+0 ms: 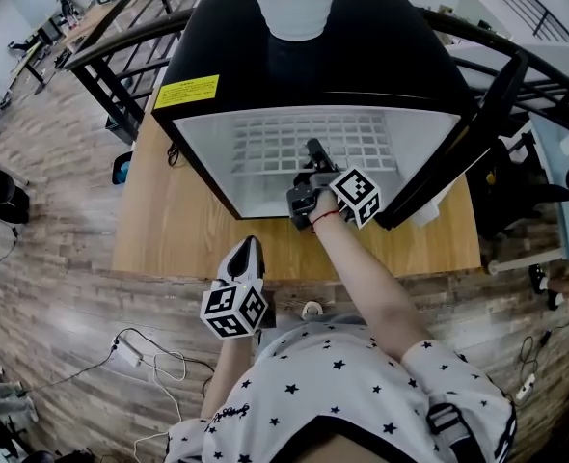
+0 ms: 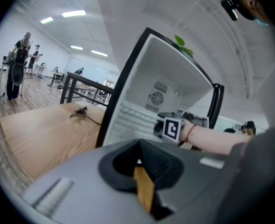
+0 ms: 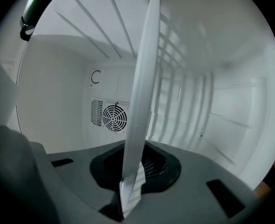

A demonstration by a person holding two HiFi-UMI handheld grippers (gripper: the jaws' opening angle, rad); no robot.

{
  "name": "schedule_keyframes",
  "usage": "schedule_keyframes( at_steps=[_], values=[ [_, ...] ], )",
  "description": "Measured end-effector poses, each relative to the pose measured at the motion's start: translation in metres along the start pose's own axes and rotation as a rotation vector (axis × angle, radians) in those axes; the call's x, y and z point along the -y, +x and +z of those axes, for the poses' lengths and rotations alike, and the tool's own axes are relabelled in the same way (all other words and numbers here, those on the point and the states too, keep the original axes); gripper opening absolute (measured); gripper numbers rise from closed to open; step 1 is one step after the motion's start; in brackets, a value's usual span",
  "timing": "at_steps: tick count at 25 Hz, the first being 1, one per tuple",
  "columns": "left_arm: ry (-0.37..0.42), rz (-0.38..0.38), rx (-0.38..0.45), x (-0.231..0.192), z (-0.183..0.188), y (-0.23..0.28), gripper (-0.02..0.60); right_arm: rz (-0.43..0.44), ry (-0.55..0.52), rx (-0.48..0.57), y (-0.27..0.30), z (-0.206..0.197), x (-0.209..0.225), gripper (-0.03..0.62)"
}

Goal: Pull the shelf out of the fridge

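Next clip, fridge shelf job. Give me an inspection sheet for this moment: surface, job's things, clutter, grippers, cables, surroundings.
Surface: wooden table, carrying the fridge.
Job's things: black fridge with its door open; white wire shelf inside it.
Clutter: white plant pot on top of the fridge.
Grippers: right gripper at the fridge mouth, shut on the shelf's front edge; left gripper held back near the table's front edge, shut, holding nothing.
Cables: dark cable on the table beside the fridge; white cables on the floor.
Surroundings: wood-pattern floor, black metal frames, people far off.
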State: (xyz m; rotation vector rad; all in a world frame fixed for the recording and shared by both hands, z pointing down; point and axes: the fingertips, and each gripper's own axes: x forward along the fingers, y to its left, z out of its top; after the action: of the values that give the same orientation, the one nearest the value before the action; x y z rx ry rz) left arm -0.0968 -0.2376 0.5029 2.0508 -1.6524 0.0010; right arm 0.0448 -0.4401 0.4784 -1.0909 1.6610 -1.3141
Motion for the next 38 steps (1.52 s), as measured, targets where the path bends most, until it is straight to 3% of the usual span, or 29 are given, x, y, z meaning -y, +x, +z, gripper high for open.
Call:
schedule_keyframes(
  at_steps=[21,38],
  values=[
    [-0.030,0.053,-0.011,-0.013,-0.013,-0.049,0.006,-0.030,0.044,0.032,-0.010,0.000,-0.001,0.043],
    [-0.013,0.039,-0.026,-0.006,-0.023,-0.087,0.006,-0.036,0.033,0.023,-0.051,-0.014,-0.008,0.041]
  ],
)
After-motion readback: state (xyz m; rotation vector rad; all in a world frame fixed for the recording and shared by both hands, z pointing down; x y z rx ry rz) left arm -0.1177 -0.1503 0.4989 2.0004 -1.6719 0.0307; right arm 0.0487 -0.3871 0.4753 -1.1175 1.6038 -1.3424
